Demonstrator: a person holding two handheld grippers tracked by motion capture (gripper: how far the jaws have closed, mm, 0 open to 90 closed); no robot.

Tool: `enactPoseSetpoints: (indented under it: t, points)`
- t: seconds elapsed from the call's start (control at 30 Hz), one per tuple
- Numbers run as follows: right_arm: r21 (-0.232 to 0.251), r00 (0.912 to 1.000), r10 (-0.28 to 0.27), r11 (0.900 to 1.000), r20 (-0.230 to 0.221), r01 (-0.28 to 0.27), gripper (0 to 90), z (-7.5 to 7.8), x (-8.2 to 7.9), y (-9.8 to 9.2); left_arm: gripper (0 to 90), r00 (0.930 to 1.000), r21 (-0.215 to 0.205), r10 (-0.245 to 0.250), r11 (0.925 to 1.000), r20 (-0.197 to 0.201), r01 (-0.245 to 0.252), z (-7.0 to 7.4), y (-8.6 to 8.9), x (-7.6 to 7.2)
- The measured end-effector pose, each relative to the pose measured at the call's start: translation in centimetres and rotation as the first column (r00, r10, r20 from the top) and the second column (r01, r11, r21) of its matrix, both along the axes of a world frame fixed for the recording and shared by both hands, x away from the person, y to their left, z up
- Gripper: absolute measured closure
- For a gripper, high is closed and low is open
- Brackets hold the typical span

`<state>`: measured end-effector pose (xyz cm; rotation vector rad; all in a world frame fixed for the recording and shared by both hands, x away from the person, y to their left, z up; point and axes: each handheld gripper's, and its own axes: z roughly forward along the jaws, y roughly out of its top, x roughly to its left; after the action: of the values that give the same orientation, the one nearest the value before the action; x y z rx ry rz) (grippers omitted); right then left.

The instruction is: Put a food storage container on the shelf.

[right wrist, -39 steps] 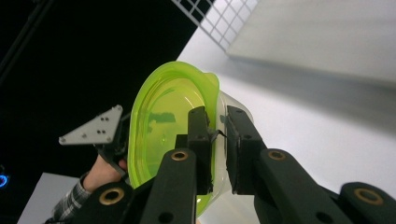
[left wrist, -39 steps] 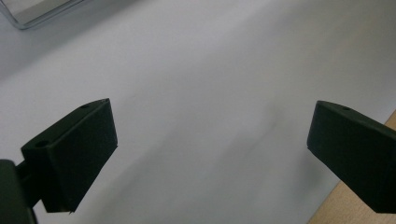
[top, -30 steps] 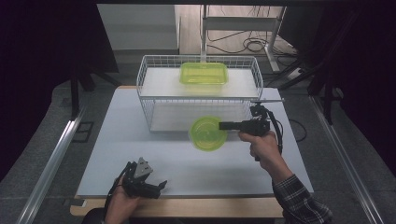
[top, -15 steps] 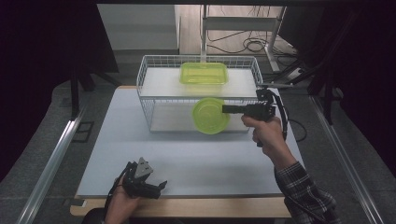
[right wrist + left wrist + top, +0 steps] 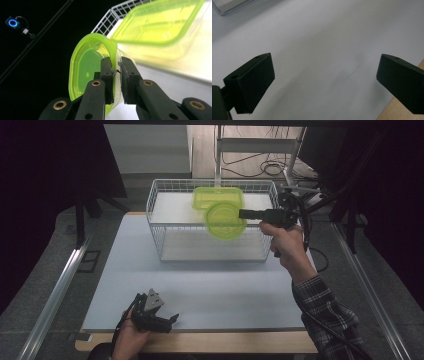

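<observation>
Hanging in the air, the round green lid [image 5: 225,220] is up at the top edge of the white wire basket [image 5: 160,227], on its near right side, tipped up on its edge. The right gripper [image 5: 246,213] has its fingers [image 5: 107,75] closed tight on the rim of the lid, so the lid is off the worktop [image 5: 100,270] and is being carried. Just past it, far back in the basket, sits a green box lid [image 5: 218,197] that has four corners, lying flat. So I think the picking up is done, and the lid is nearly over the basket. What is left, I guess, is to bring it in over the wire wall, lower it down next to the other green one, and let go. The left gripper [image 5: 152,312] rests low at the near left of the worktop, well apart from the basket. Its fingers [image 5: 252,82] stand wide open with nothing between them, just bare white worktop under them.
</observation>
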<state>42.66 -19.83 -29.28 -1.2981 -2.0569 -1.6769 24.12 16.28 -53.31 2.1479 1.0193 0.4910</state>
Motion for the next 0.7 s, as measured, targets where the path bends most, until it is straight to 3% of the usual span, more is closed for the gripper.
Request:
enactPoseSetpoints:
  t: [0.47,0.7]
  points:
    - [-0.010,0.9967,-0.068,0.998,0.045,0.068,80.8,3.2,3.1,2.3,1.5,1.0000,-0.003,-0.001,1.0000,0.000,0.001,0.0,0.0,0.0]
    - [-0.024,0.9897,-0.133,0.991,0.052,0.135,80.8,3.5,5.0,2.9,1.5,1.0000,0.005,-0.008,1.0000,-0.003,0.008,0.0,0.0,0.0]
